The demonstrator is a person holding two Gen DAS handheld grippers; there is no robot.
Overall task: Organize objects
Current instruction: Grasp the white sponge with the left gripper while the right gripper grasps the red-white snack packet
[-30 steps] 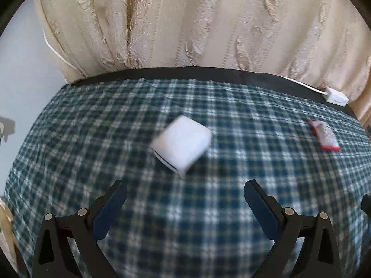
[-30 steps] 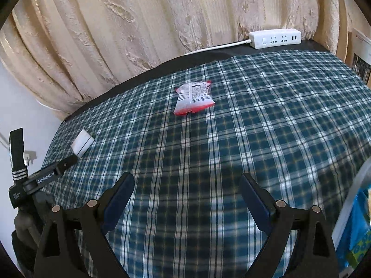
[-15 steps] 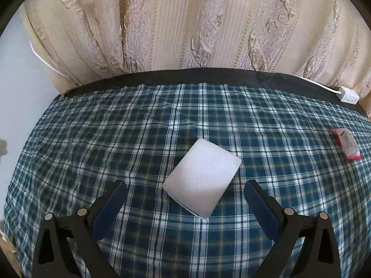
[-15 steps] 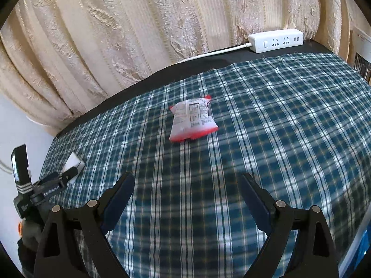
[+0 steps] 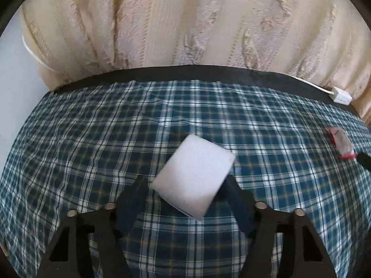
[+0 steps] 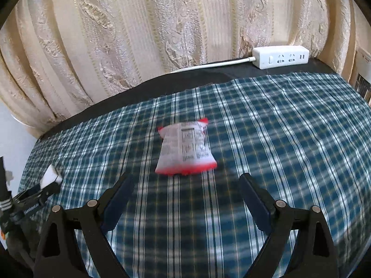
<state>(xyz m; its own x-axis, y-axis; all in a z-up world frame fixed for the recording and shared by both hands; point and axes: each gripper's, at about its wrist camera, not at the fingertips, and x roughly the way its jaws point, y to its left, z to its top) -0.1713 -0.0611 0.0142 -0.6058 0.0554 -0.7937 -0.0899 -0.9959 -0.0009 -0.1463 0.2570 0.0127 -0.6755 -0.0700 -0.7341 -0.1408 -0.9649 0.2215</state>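
A white box [image 5: 194, 176] lies on the plaid tablecloth [image 5: 92, 153]. My left gripper [image 5: 185, 180] is closing on the box, and both pads touch its sides. In the right wrist view the box [image 6: 50, 176] shows at the tips of the left gripper [image 6: 45, 191], far left. A red-and-white snack packet [image 6: 185, 148] lies just beyond my right gripper [image 6: 186, 178], which stands open with nothing between its fingers. The left wrist view shows the packet [image 5: 340, 143] at the far right.
A cream curtain [image 6: 139, 34] hangs along the far edge of the table. A white power strip [image 6: 280, 58] with its cable lies on the dark strip behind the cloth. Pale walls stand to the left and right of the table.
The left jaws have closed in on the white box after moving up around it. The right gripper has advanced toward the snack packet, which now lies just past its fingertips.
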